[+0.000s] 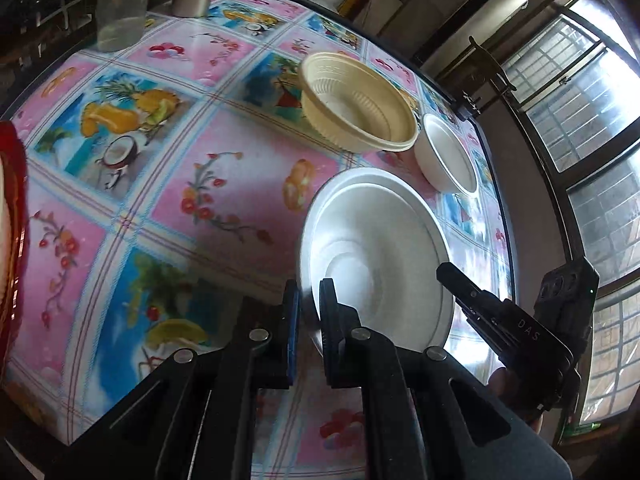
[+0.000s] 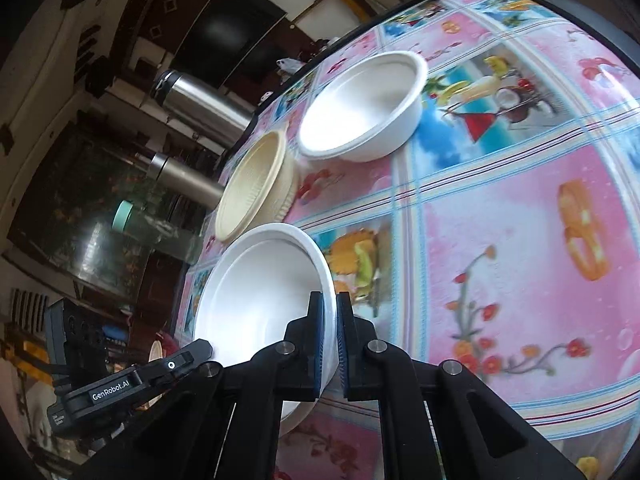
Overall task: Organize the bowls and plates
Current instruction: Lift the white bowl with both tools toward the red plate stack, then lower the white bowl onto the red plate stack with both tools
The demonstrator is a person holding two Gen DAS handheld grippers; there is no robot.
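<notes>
A large white bowl (image 1: 376,240) is held between both grippers above the flowered table. My left gripper (image 1: 309,304) is shut on its near rim. My right gripper (image 2: 330,316) is shut on the opposite rim of the same bowl (image 2: 260,296); it also shows in the left wrist view (image 1: 460,280) at the bowl's right edge. A ribbed cream bowl (image 1: 356,100) and a smaller white bowl (image 1: 448,156) stand on the table beyond. In the right wrist view the cream bowl (image 2: 256,184) and the white bowl (image 2: 364,108) sit side by side.
The table (image 1: 224,168) has a pink and blue fruit-print cloth. Steel flasks (image 2: 200,104) and a glass jar (image 1: 120,4) stand at its far edge. A red object (image 1: 12,216) sits at the left edge. Windows (image 1: 592,120) lie to the right.
</notes>
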